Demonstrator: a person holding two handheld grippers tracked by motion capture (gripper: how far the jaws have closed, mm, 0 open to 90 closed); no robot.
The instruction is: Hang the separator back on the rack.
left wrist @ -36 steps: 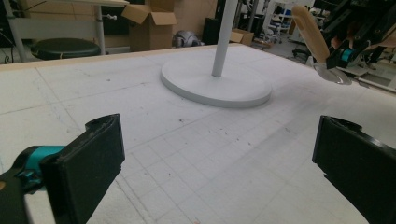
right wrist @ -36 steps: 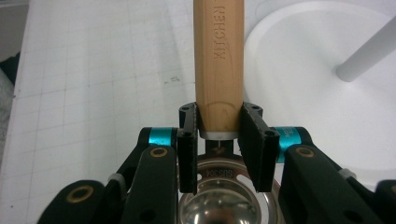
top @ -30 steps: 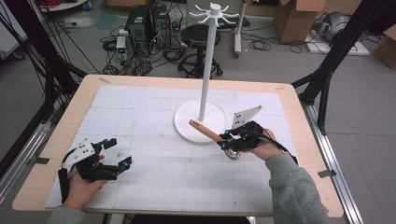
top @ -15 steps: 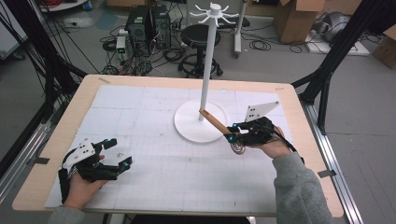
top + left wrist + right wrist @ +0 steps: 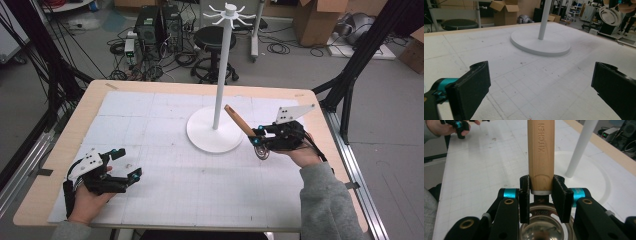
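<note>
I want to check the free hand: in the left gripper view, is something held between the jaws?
No, the left gripper has its jaws wide apart, with bare white mat between them.

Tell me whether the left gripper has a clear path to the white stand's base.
Probably yes. The left gripper sits open at the table's near left, and bare white mat lies between its jaws and the stand base; the right gripper holds the wooden-handled utensil off to the side.

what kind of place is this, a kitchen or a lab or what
Most likely a robotics or data-recording lab, not a kitchen. The table sits inside a black metal frame, computer towers and loose cables cover the floor behind it, and cardboard boxes are stacked nearby.
</note>
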